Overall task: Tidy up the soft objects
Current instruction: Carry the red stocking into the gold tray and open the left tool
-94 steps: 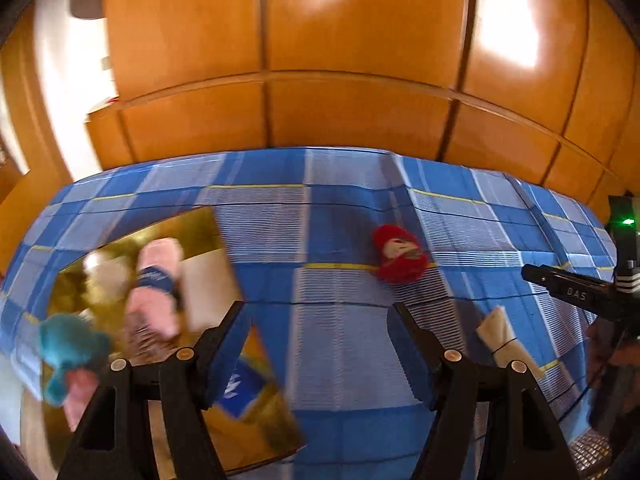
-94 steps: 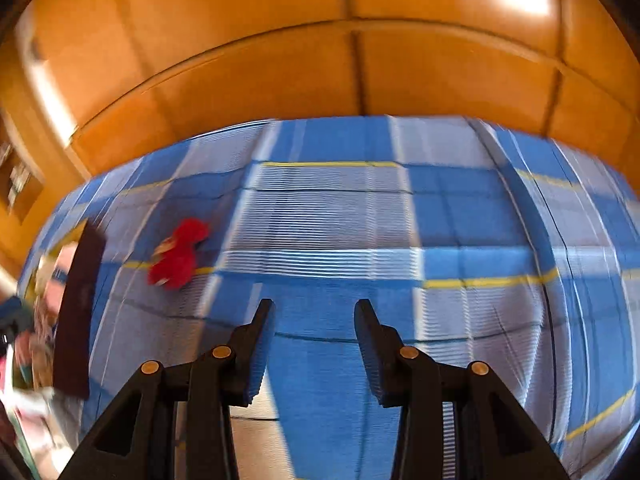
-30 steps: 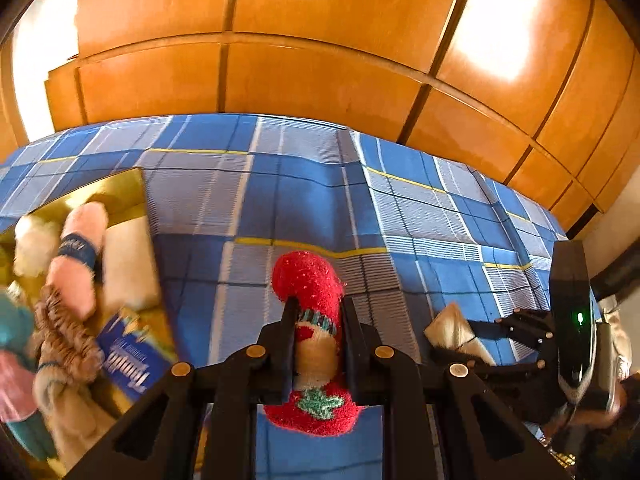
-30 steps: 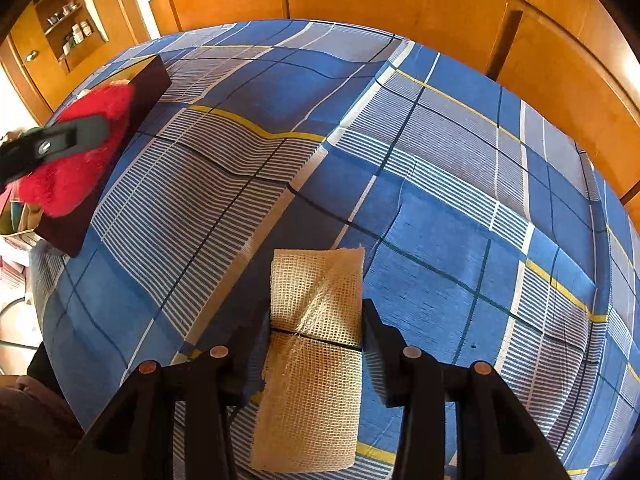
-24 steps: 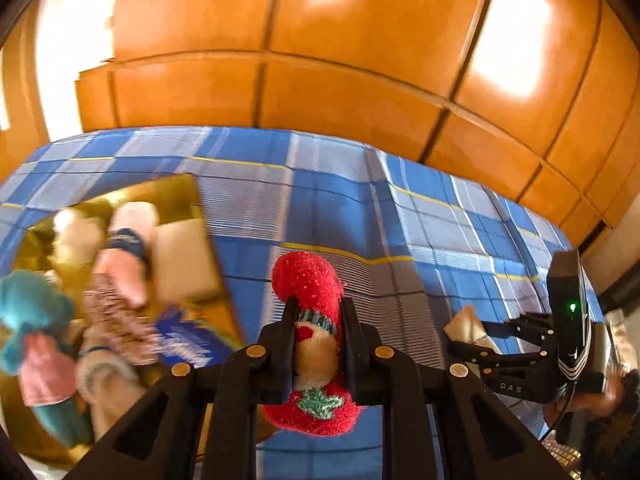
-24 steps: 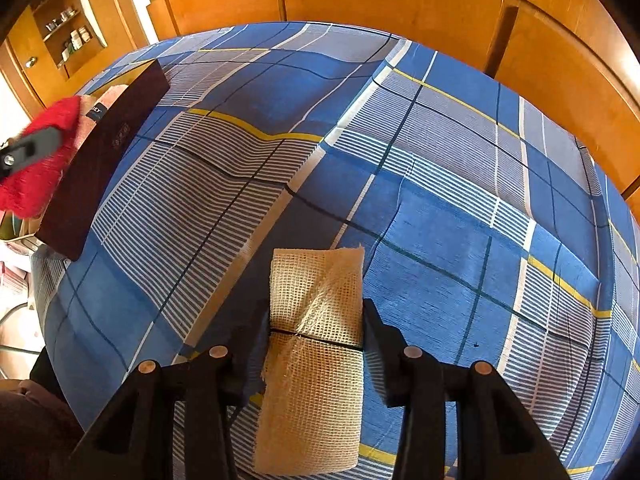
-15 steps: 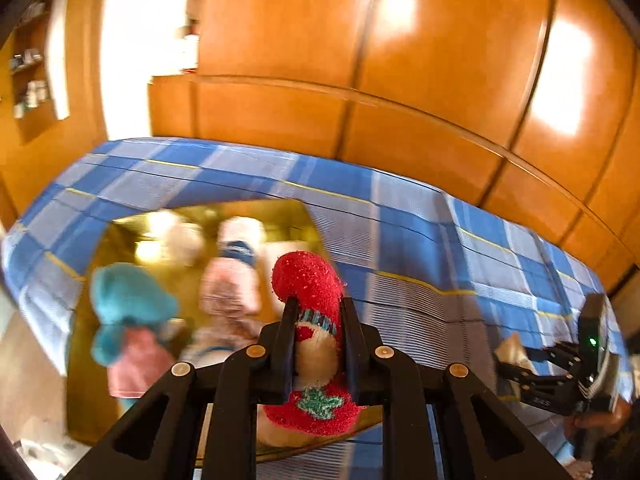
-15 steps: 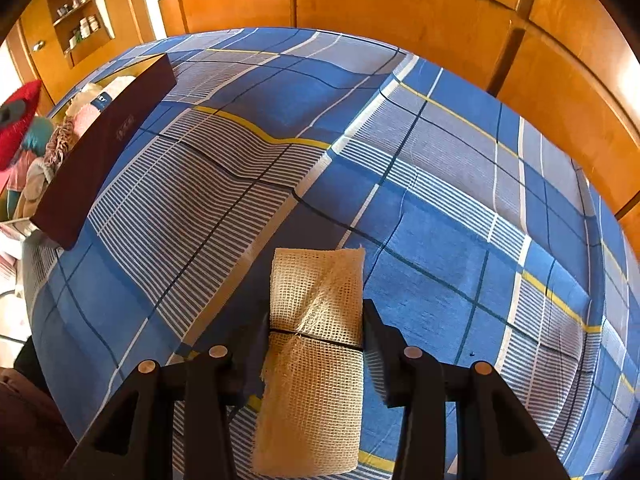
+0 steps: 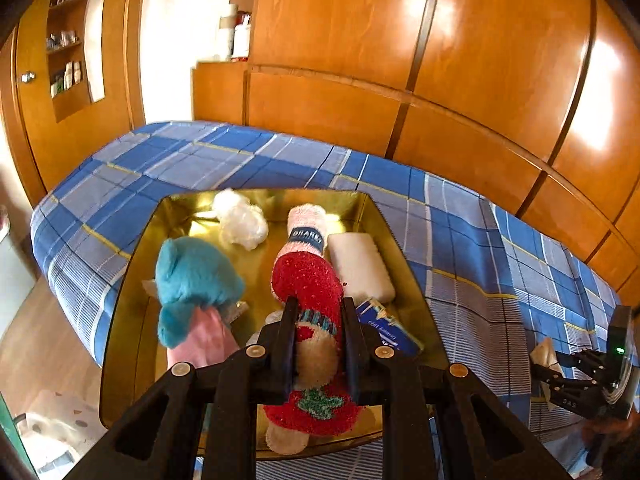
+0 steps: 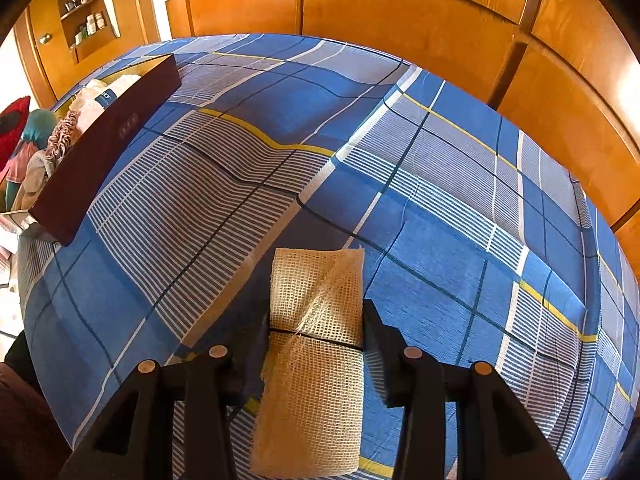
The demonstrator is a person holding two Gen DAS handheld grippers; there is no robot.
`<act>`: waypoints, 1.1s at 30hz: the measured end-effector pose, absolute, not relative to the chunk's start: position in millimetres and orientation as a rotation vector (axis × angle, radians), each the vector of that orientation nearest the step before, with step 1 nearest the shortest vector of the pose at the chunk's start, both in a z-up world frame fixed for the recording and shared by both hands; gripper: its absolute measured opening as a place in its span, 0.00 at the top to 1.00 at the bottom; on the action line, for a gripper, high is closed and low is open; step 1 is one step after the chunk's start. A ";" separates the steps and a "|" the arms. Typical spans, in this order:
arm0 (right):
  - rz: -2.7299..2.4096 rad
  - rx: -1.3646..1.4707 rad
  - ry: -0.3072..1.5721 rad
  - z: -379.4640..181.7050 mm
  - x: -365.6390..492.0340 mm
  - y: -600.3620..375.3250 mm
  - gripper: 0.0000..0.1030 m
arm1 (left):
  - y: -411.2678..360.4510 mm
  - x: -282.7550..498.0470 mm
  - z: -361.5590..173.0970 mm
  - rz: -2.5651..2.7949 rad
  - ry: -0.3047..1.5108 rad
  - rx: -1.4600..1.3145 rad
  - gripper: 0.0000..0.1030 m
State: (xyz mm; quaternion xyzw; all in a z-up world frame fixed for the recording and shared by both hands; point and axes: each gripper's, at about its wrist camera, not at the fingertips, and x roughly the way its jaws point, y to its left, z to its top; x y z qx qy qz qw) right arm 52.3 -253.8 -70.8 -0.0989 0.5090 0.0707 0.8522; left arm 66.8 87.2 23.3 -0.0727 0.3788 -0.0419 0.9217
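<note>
The left wrist camera looks steeply down from close above the gold-lined box on the bed. The right wrist camera looks low across the bed's plaid cover, with that box at its left edge. Both share the wooden wardrobe.

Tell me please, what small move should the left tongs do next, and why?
Probably lower a little and open: the left tongs grip the red sock directly above the gold tray, over a gap between the teal plush and white pad.
</note>
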 end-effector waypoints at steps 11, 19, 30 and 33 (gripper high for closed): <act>0.148 -0.209 1.063 -70.0 51.9 -253.4 0.58 | 115.6 87.0 2.8 -0.090 0.857 -0.292 0.81; 0.149 -0.232 1.058 -69.7 53.2 -251.4 0.58 | 130.5 99.3 1.9 -0.116 0.867 -0.368 0.81; 0.150 -0.254 1.055 -70.0 53.6 -249.1 0.58 | 121.3 131.1 -17.4 -0.053 0.911 -0.265 0.74; 0.151 -0.255 1.055 -70.0 54.1 -249.6 0.58 | 117.4 133.8 -21.3 -0.046 0.906 -0.230 0.66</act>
